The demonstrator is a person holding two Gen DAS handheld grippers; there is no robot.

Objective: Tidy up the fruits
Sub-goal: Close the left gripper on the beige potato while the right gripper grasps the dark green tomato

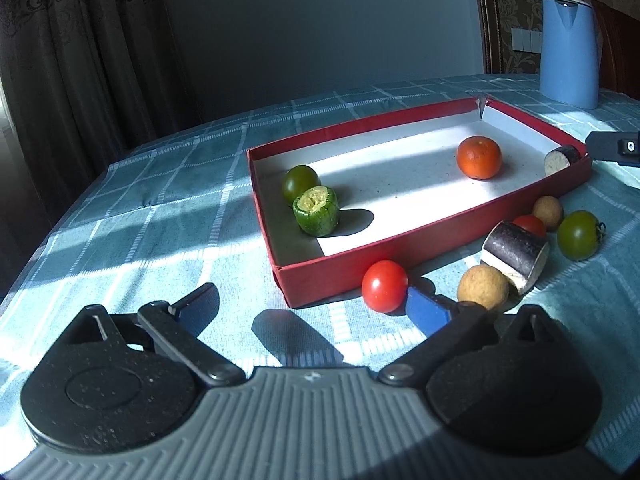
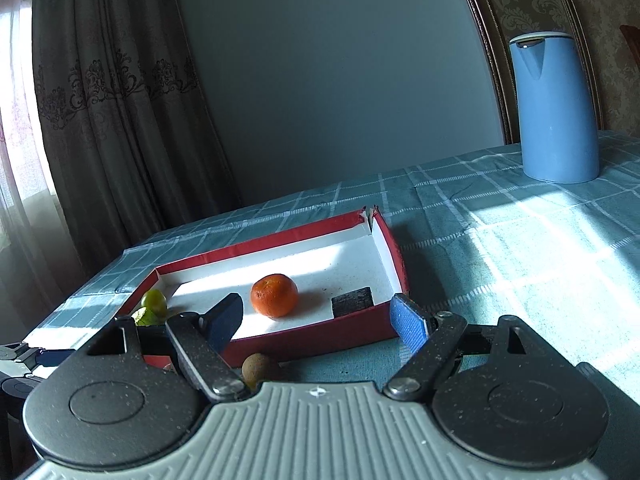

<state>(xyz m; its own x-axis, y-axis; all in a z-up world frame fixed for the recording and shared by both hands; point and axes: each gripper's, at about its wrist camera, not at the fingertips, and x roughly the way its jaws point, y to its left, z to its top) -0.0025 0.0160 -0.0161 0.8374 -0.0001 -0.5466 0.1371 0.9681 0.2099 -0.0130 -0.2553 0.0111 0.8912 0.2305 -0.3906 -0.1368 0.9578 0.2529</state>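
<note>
Red tray [image 1: 400, 248] on checked worktop [image 1: 160, 220] holds an orange [image 1: 479, 157]; left gripper [image 1: 316, 304] and right gripper [image 2: 316, 318] both gape empty.

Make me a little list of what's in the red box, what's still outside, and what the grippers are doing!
in box: red box holds an orange, green tomato, cucumber piece, eggplant piece
outside box: red tomato, second red tomato, two tan balls, eggplant chunk, green tomato with stem
left hand-held gripper: open, empty
right hand-held gripper: open, empty
also there: blue jug
</note>
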